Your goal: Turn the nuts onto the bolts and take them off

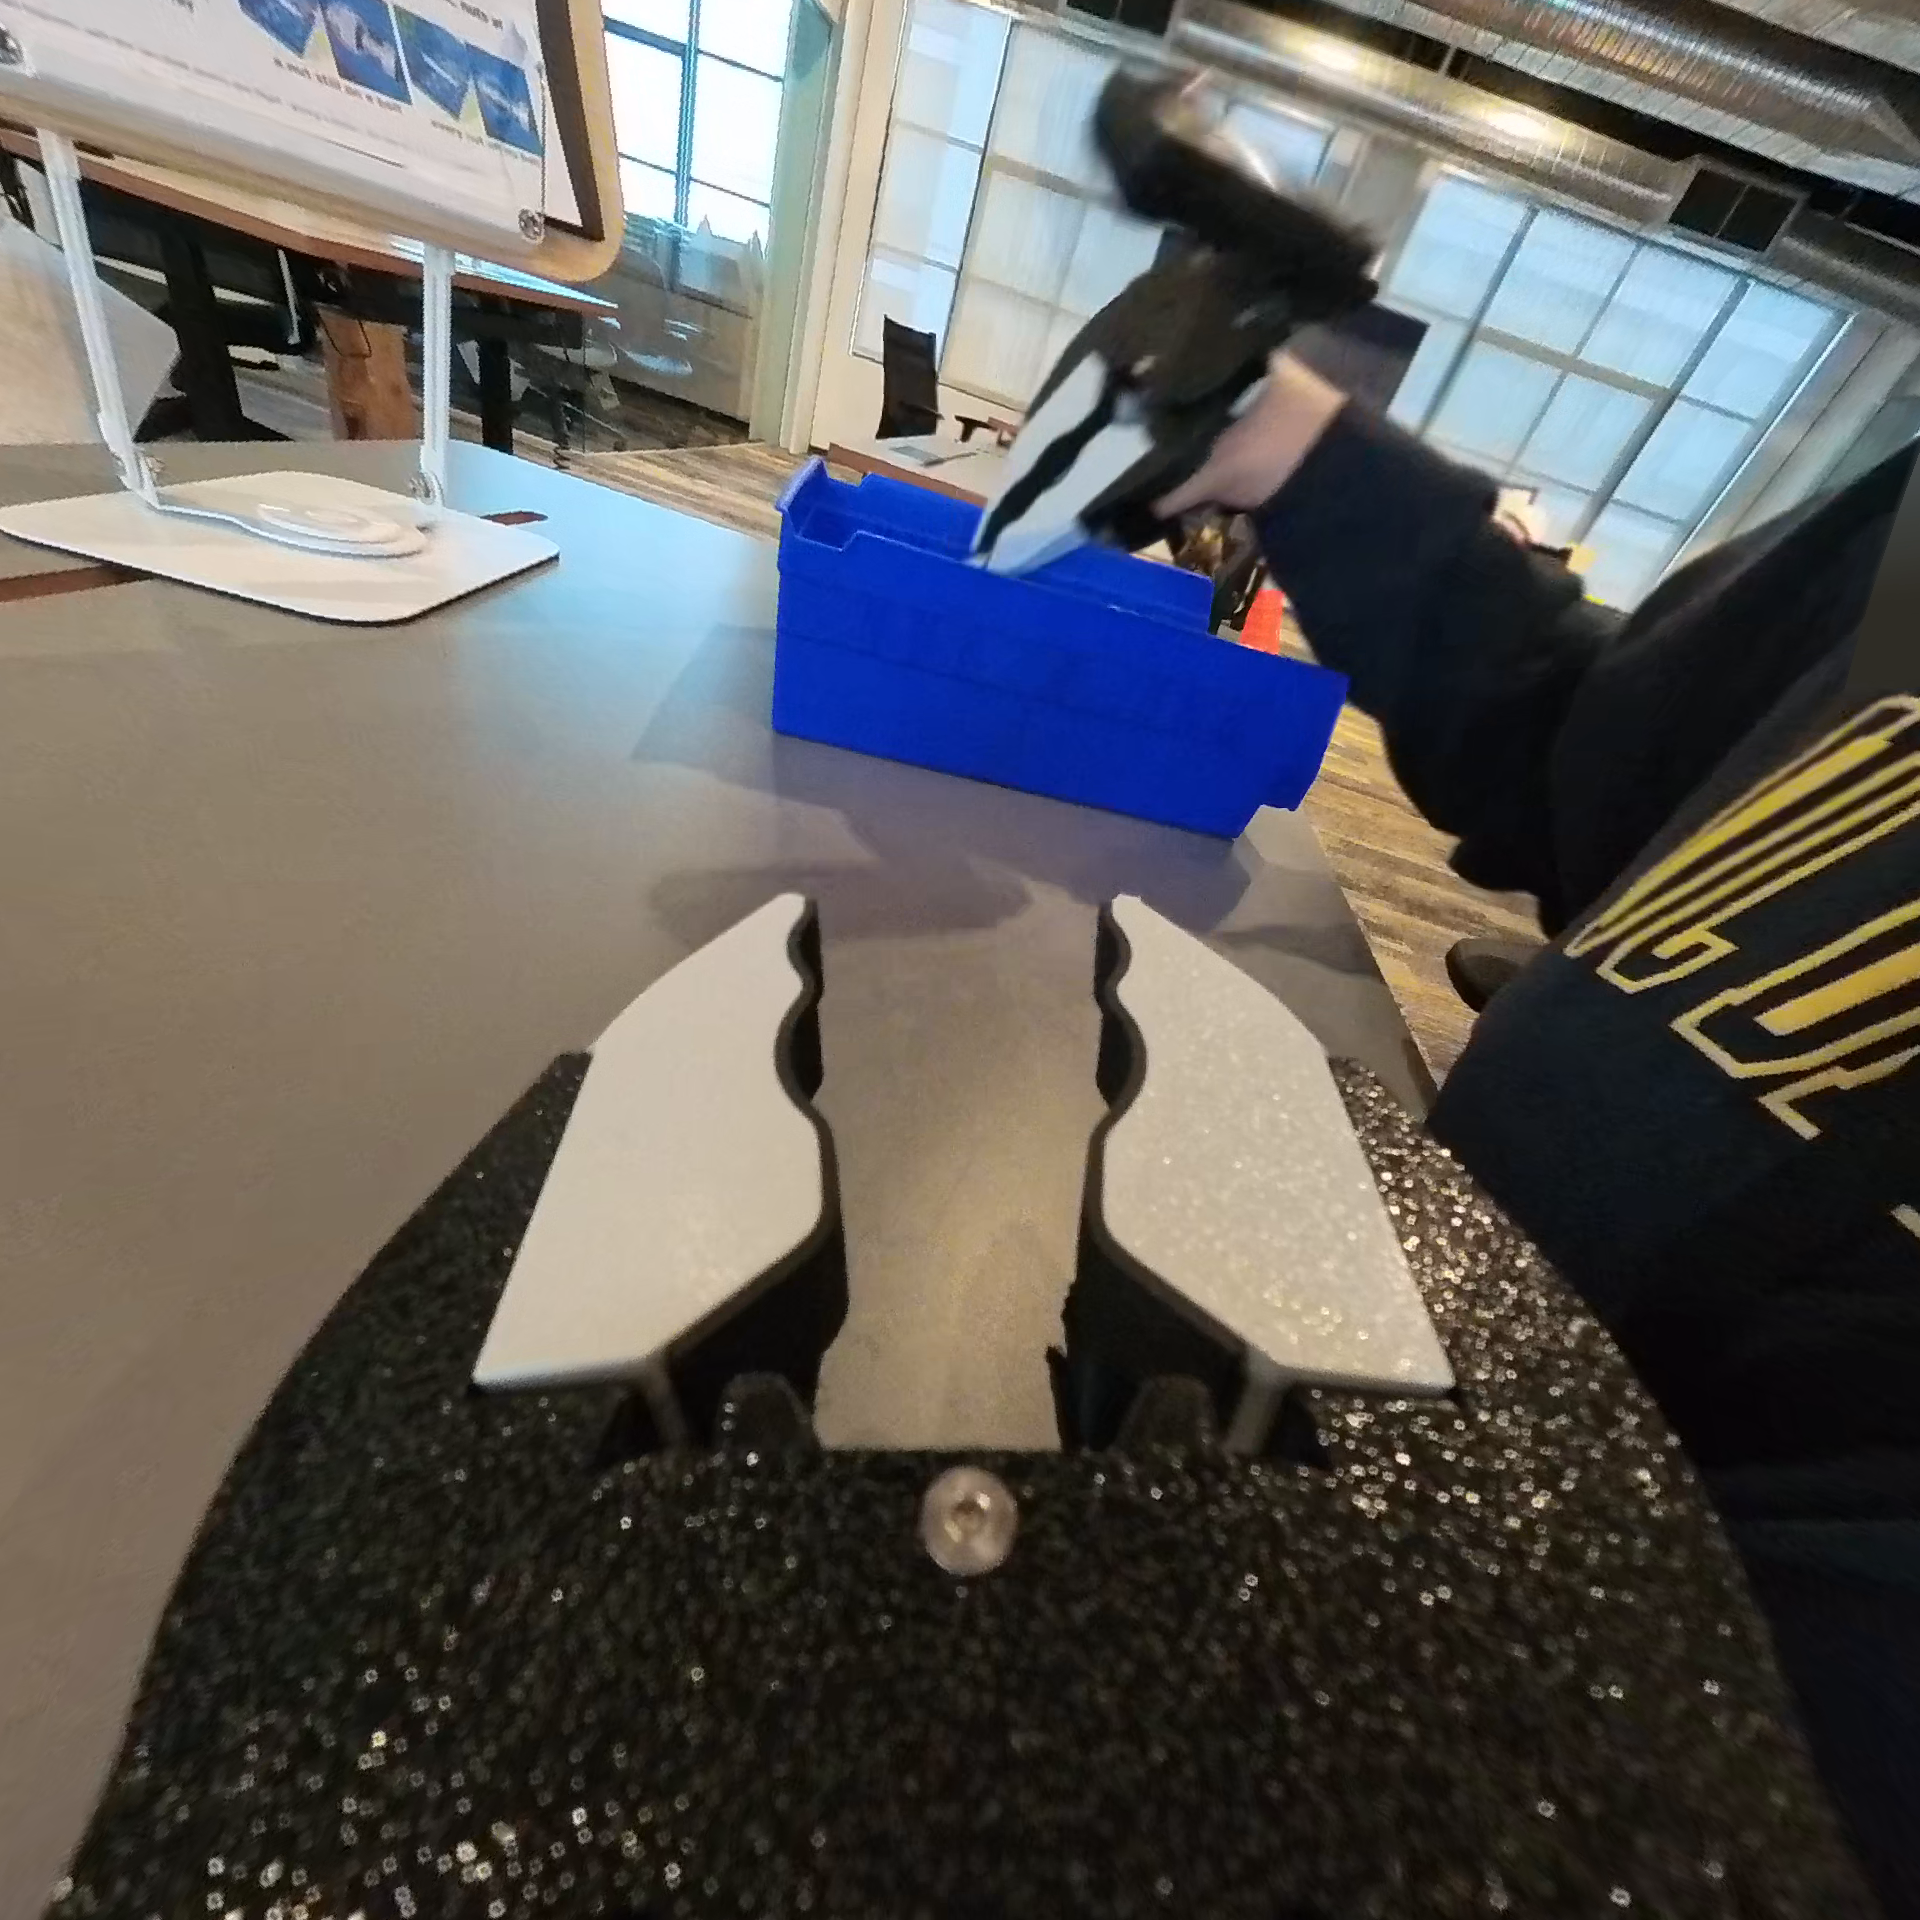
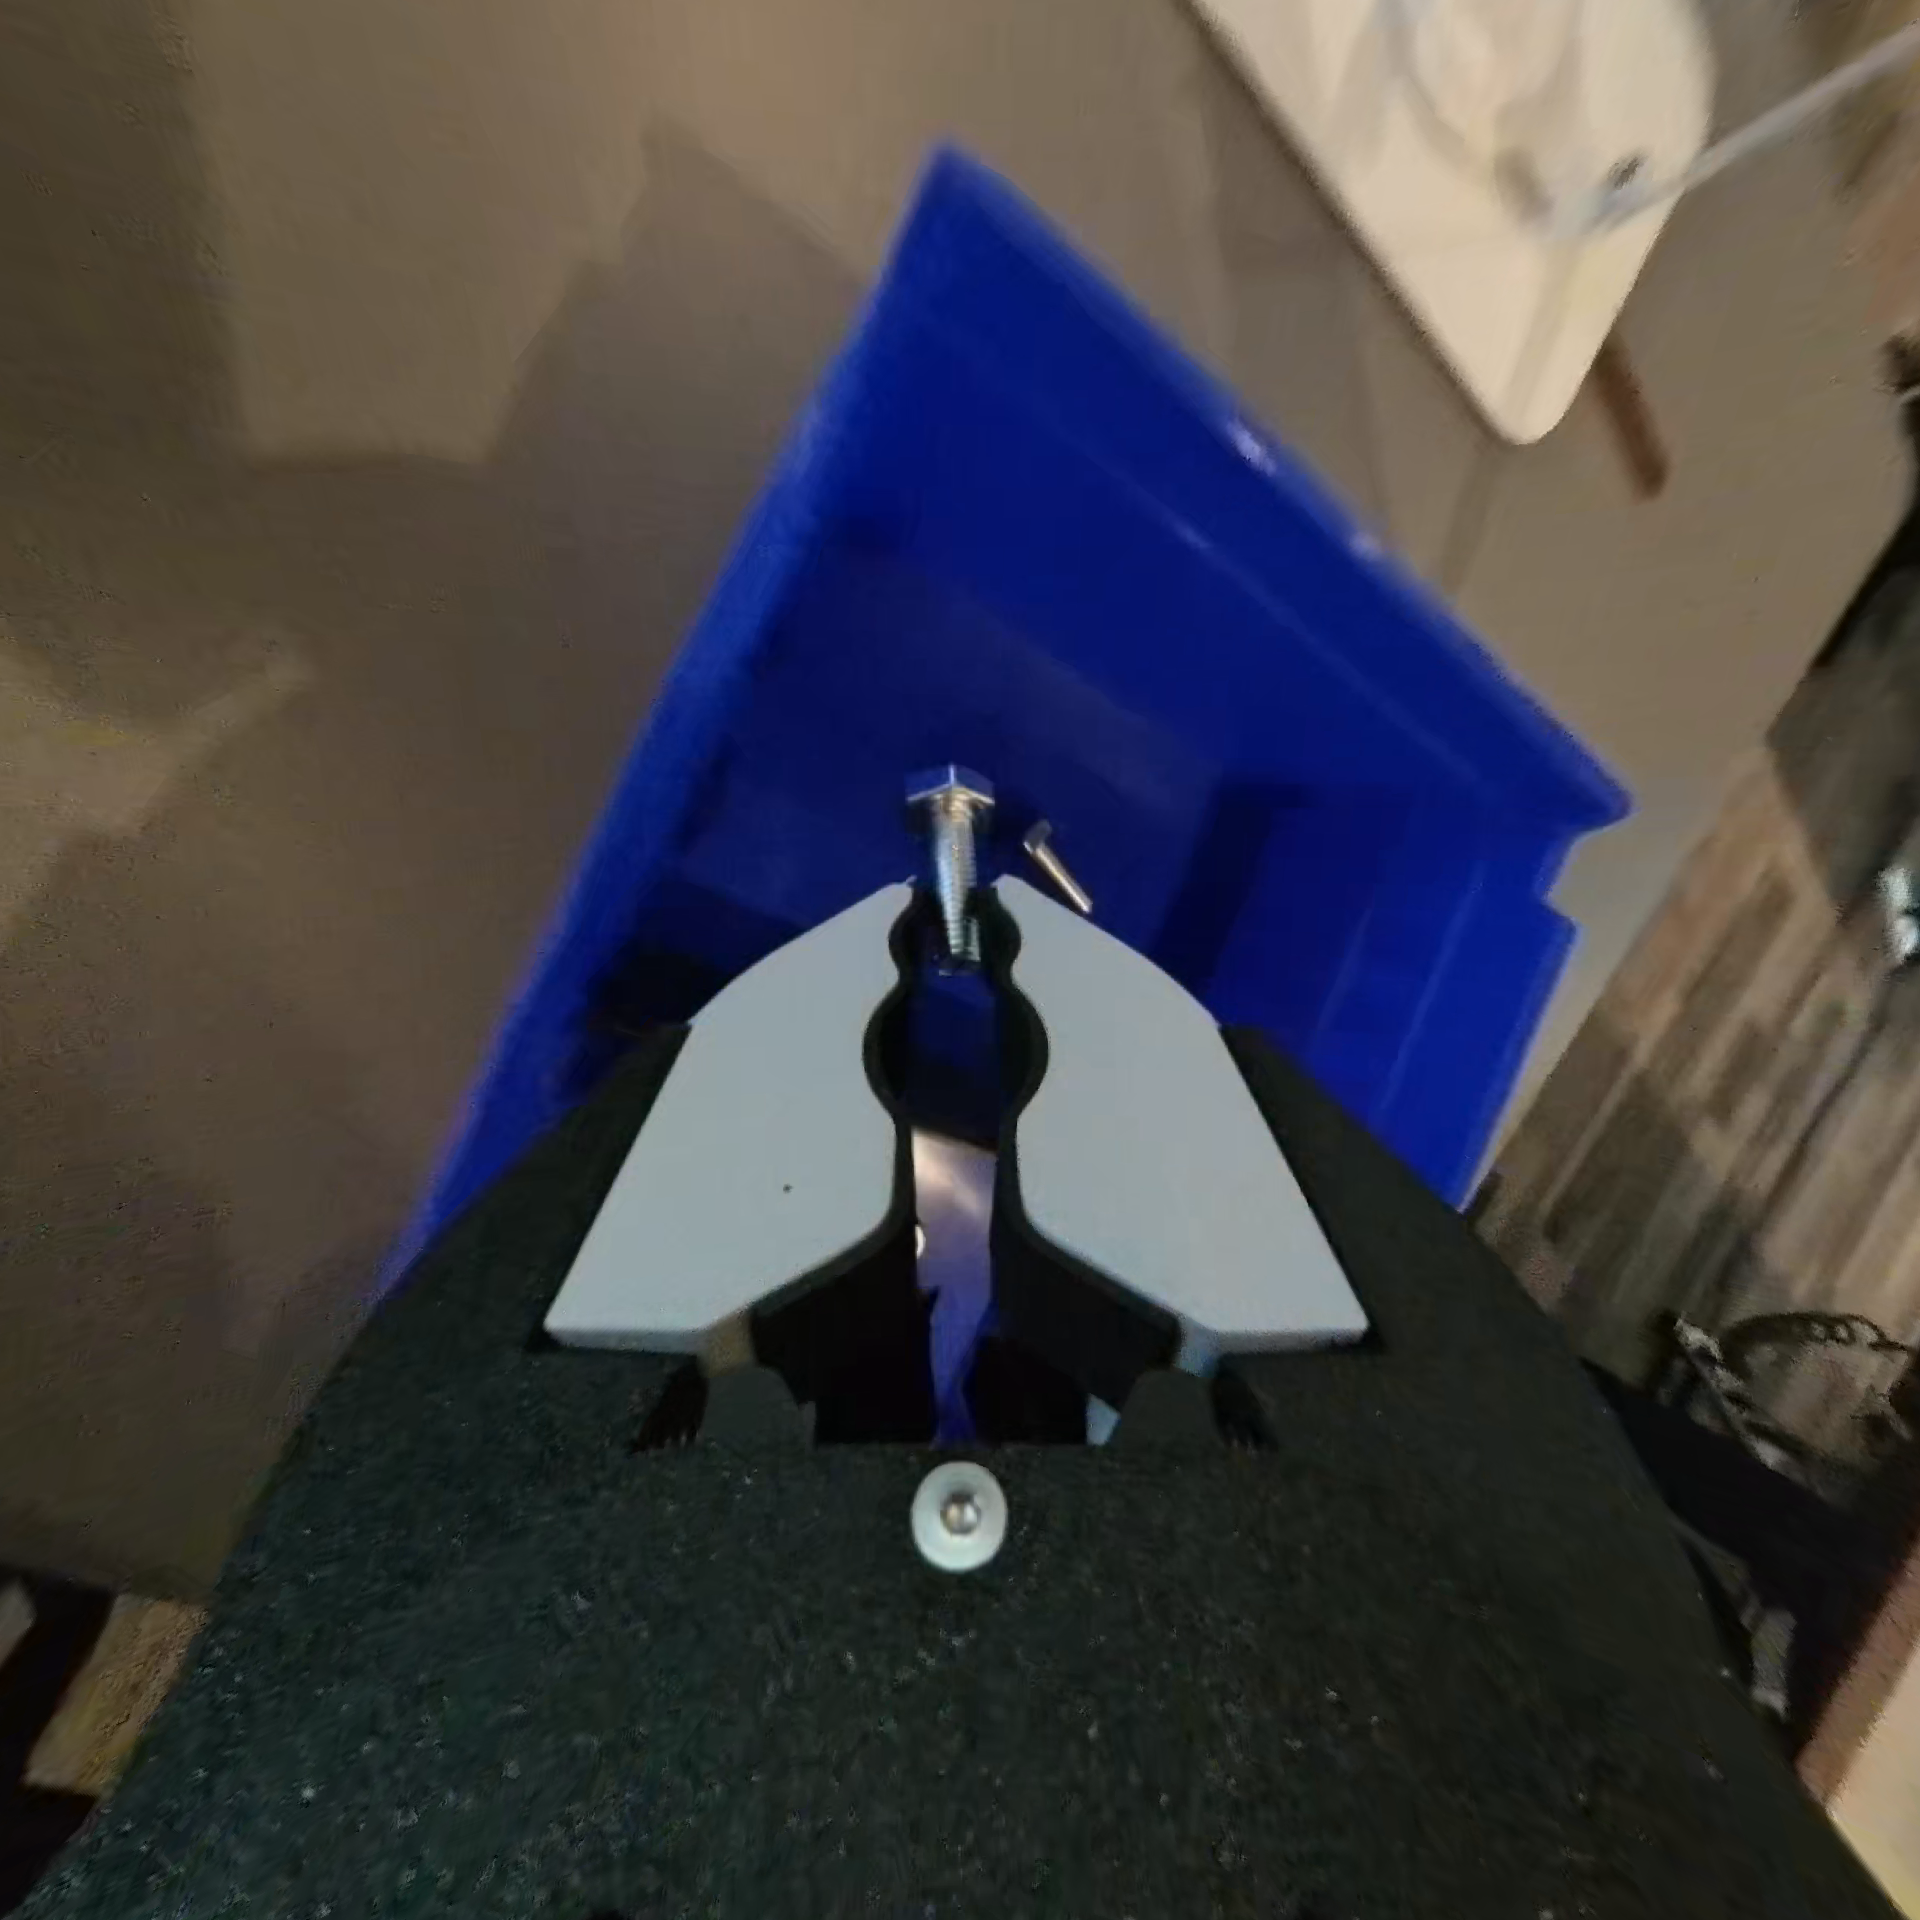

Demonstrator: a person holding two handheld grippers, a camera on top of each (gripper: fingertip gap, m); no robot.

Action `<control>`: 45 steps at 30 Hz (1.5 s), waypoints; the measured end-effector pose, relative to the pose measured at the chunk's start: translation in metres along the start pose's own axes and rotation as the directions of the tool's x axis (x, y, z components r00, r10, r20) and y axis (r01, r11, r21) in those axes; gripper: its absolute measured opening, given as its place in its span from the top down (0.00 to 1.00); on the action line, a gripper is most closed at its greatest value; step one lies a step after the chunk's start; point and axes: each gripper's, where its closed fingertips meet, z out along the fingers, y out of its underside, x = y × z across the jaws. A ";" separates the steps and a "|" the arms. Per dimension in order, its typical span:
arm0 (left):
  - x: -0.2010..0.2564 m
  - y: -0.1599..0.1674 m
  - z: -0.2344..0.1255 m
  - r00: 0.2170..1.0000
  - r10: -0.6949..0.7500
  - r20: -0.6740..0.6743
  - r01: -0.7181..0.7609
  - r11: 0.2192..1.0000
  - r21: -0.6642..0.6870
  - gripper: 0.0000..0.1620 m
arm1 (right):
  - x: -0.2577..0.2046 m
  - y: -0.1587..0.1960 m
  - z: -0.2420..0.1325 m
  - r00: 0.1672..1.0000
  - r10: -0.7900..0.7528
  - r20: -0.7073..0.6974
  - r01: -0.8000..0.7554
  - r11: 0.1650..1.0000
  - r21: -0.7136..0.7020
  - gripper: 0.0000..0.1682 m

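A blue plastic bin [image 1: 1039,696] stands on the grey table, ahead of my left gripper [image 1: 956,914], which is open and empty just above the tabletop. My right gripper [image 2: 954,894] points down into the bin [image 2: 1143,582] and is shut on the threaded shaft of a silver bolt [image 2: 943,842], whose head sticks out past the fingertips. A second small silver fastener [image 2: 1058,862] lies in the bin just right of it. In the left wrist view the right gripper [image 1: 1023,535] dips its tips over the bin's rim. No nut shows clearly.
A white stand base [image 1: 301,540] holding a framed board [image 1: 312,104] stands at the table's back left. The person's dark sleeve [image 1: 1455,623] and torso fill the right side. The table's right edge [image 1: 1382,987] runs close by the bin. About 30 centimeters separates my left fingertips from my right.
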 end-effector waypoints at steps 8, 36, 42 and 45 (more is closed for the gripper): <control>-0.003 -0.002 -0.002 0.999 -0.044 -0.010 0.044 0.999 0.014 0.70 | -0.006 0.023 0.048 0.982 0.053 0.183 -0.022 0.986 -0.165 0.94; 0.001 -0.002 0.000 0.999 0.028 0.018 -0.028 0.999 0.016 0.73 | -0.047 -0.112 -0.106 0.979 0.135 -0.154 -0.058 0.903 0.425 0.88; 0.000 -0.004 -0.002 0.999 0.030 0.029 -0.030 0.999 0.025 0.74 | -0.133 -0.185 -0.073 0.991 -0.005 0.137 -0.088 0.742 0.664 0.86; -0.001 -0.005 -0.003 0.997 0.060 0.053 -0.062 0.998 0.021 0.74 | -0.153 -0.205 -0.037 0.977 -0.003 0.213 -0.155 0.677 0.719 0.82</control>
